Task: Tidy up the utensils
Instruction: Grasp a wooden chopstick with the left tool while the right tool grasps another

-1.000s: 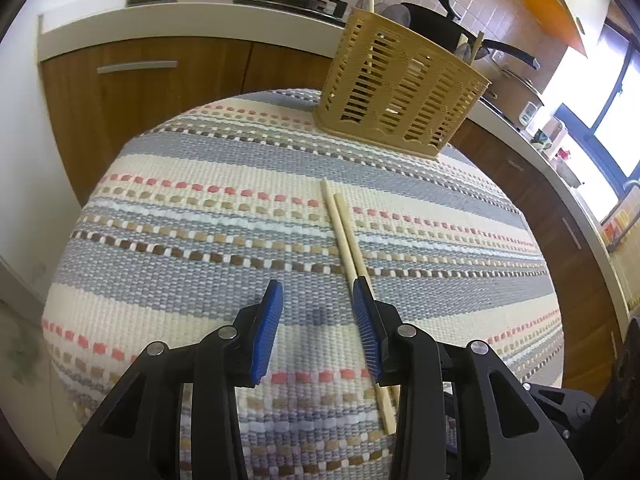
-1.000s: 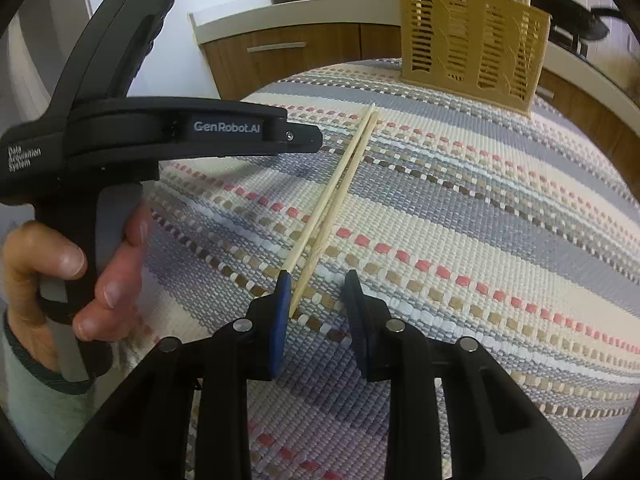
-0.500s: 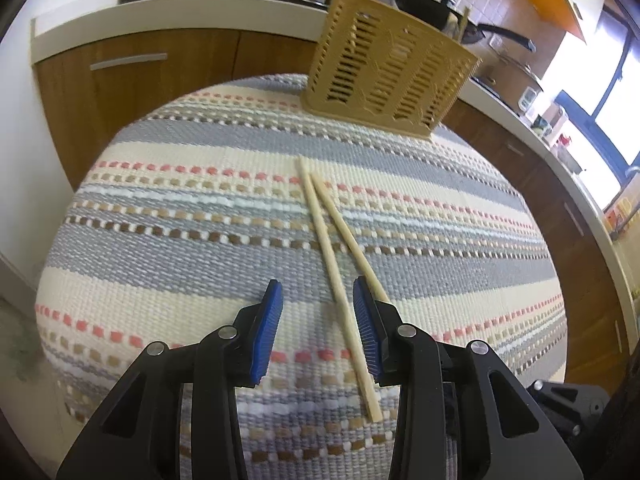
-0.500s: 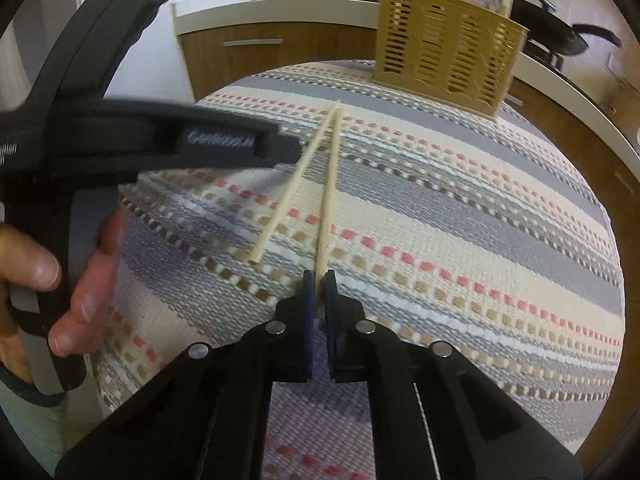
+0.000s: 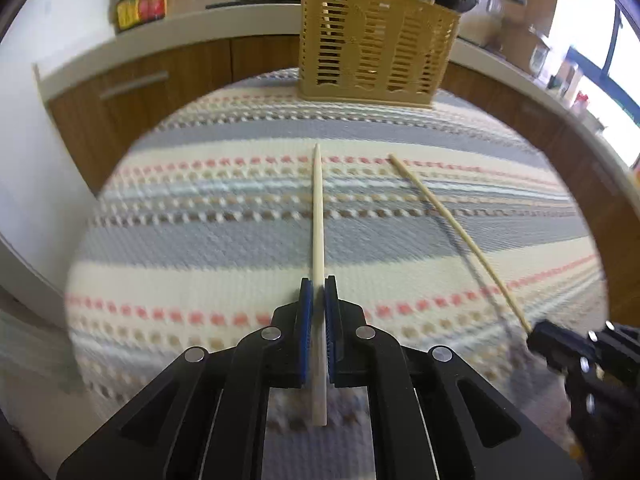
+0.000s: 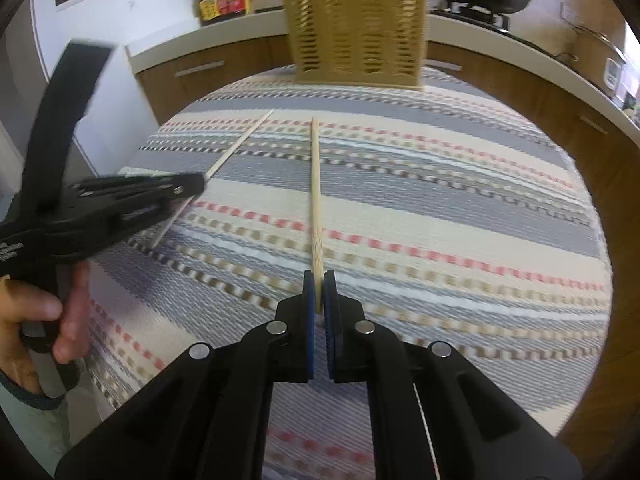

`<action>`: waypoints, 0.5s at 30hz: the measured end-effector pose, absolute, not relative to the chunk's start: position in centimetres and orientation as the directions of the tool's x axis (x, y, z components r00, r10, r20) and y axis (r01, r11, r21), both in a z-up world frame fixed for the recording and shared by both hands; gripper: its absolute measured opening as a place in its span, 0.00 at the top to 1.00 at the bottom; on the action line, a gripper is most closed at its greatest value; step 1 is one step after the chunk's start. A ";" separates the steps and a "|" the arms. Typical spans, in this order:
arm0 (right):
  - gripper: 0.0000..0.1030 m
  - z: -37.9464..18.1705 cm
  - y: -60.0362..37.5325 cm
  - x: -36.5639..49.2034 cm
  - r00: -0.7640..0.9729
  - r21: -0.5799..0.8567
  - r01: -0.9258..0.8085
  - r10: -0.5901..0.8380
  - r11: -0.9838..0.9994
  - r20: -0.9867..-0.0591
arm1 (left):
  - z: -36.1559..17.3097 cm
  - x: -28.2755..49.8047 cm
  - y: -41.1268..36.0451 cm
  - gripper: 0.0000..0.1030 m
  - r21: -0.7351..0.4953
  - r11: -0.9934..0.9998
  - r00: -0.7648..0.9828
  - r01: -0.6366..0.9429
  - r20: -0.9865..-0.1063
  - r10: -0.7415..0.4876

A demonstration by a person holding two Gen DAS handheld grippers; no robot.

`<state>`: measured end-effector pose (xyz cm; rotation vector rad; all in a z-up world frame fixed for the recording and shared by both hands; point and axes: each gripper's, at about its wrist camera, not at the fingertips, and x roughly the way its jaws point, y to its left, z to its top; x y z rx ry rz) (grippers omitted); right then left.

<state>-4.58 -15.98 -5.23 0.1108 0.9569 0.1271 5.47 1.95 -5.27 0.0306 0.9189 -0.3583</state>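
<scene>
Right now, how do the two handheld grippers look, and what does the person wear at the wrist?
Both the left gripper and the right gripper are matte black plastic with angular, hollowed arms, round silver rivets at the joints and flat blue ribbed pads on the fingers. In the right wrist view the left one carries small white lettering near its handle. A dark cuff edges a light sleeve at the wrist.

Bottle labels blurred — nothing legible.

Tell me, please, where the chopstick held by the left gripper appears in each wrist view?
Left wrist: chopstick, centre, clamped in the left gripper.
Right wrist: same chopstick, upper left, slanting from that gripper.
Shared landmark: the slotted utensil basket at top centre.
</scene>
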 end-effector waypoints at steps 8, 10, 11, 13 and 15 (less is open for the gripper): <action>0.97 -6.0 -20.9 -8.5 0.550 0.186 0.015 0.148 0.982 -0.822 | -5.2 -0.8 1.7 0.96 -0.178 0.910 0.512 0.374 -0.779 -0.362; 0.96 -6.4 -21.9 -9.0 0.530 0.236 0.016 0.192 0.972 -0.826 | -5.3 -1.0 1.3 0.95 -0.193 0.898 0.483 0.395 -0.788 -0.382; 0.96 -6.6 -22.3 -9.0 0.516 0.269 0.011 0.225 0.963 -0.827 | -5.3 -0.9 1.2 0.94 -0.215 0.886 0.456 0.410 -0.793 -0.403; 0.96 -6.4 -22.8 -8.7 0.491 0.305 0.002 0.265 0.952 -0.830 | -5.3 -0.5 1.1 0.94 -0.222 0.880 0.440 0.419 -0.799 -0.411; 0.95 -5.9 -23.1 -7.6 0.461 0.339 -0.019 0.309 0.940 -0.832 | -5.0 0.4 0.9 0.92 -0.238 0.869 0.410 0.434 -0.806 -0.426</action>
